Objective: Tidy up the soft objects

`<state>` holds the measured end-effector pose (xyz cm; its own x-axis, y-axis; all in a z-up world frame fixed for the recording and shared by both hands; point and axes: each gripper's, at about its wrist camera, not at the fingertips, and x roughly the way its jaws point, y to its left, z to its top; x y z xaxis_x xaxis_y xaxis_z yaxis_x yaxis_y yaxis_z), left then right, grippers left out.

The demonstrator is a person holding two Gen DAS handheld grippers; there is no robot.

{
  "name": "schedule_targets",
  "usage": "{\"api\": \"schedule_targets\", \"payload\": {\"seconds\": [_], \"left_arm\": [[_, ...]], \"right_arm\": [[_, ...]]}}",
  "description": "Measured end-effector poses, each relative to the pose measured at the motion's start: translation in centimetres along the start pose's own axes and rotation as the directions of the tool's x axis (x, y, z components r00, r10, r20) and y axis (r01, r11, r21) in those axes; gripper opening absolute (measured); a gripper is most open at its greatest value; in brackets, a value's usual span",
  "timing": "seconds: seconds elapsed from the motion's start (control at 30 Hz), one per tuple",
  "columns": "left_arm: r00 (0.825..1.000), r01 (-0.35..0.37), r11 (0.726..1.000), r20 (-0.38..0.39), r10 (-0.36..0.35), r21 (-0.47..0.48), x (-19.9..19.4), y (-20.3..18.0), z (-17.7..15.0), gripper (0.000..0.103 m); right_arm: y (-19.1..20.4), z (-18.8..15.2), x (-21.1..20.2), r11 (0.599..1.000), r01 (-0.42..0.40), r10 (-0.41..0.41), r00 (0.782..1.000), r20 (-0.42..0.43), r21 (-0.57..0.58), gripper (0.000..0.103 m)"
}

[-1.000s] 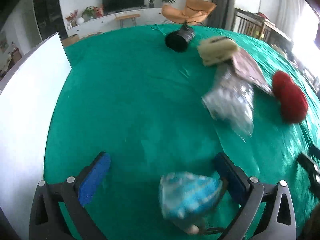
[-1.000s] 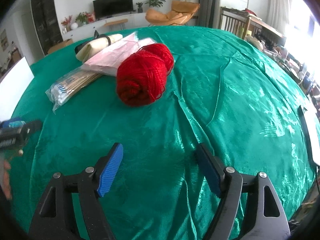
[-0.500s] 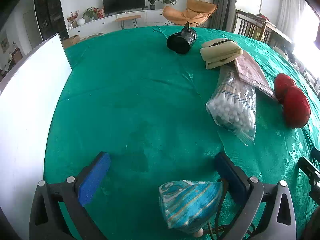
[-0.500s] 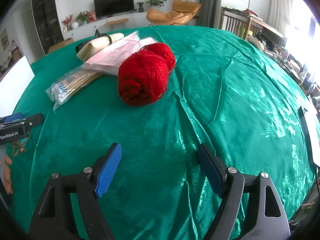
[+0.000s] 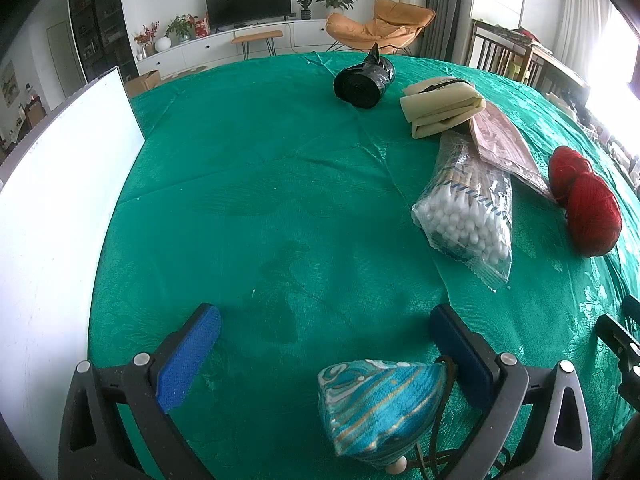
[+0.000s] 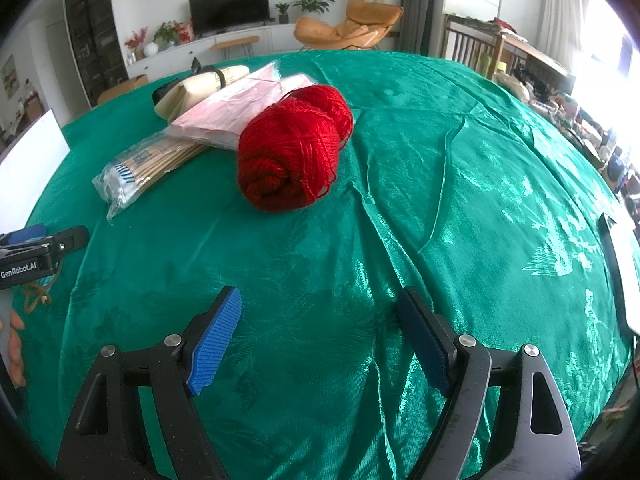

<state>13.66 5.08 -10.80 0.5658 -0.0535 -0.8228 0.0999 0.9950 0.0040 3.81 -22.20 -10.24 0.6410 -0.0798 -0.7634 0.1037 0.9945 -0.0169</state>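
A teal striped pouch (image 5: pixel 376 404) with a brown cord lies on the green tablecloth (image 5: pixel 260 208) between the jaws of my left gripper (image 5: pixel 324 316). It rests close to the right finger, and the pads do not press it. That gripper is open wide. My right gripper (image 6: pixel 320 296) is also open, over bare cloth with nothing between its fingers. Two red yarn balls (image 6: pixel 292 160) lie ahead of it. Beside them are a bag of cotton swabs (image 6: pixel 148 168), a pink packet (image 6: pixel 236 112) and a folded beige cloth (image 6: pixel 200 84).
A black roll of bags (image 5: pixel 364 80) lies at the far side of the table. A white board (image 5: pixel 52 240) stands along the left edge. A person's hand (image 6: pixel 16 344) shows at the left rim of the right wrist view. Chairs and a sideboard stand beyond the table.
The left wrist view was blurred a second ago and is steady now, and the pouch sits slightly lower between the jaws. The right jaws have spread a little wider.
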Motion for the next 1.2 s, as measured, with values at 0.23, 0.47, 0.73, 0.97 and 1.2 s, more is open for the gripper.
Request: {"api": "schedule_targets", "payload": {"seconds": [0.23,0.47,0.73,0.97,1.2], "left_arm": [[1.0,0.0,1.0,0.0,0.0,0.0,0.0,0.0,0.0,0.103],[1.0,0.0,1.0,0.0,0.0,0.0,0.0,0.0,0.0,0.103],[1.0,0.0,1.0,0.0,0.0,0.001,0.0,-0.1,0.0,0.103],[0.996,0.04,0.999,-0.075,-0.042,-0.019,-1.0,0.3,0.4,0.103],[0.997,0.082,0.995,0.011,-0.082,-0.05,-5.8,0.7,0.9,0.103]], "right_arm": [[0.0,0.0,0.0,1.0,0.0,0.0,1.0,0.0,0.0,0.083],[0.0,0.0,0.0,1.0,0.001,-0.001,1.0,0.0,0.0,0.083],[-0.1,0.0,0.0,1.0,0.001,-0.001,1.0,0.0,0.0,0.083],[-0.1,0.0,0.0,1.0,0.0,0.0,1.0,0.0,0.0,0.083],[-0.1,0.0,0.0,1.0,0.001,-0.001,1.0,0.0,0.0,0.083]]}}
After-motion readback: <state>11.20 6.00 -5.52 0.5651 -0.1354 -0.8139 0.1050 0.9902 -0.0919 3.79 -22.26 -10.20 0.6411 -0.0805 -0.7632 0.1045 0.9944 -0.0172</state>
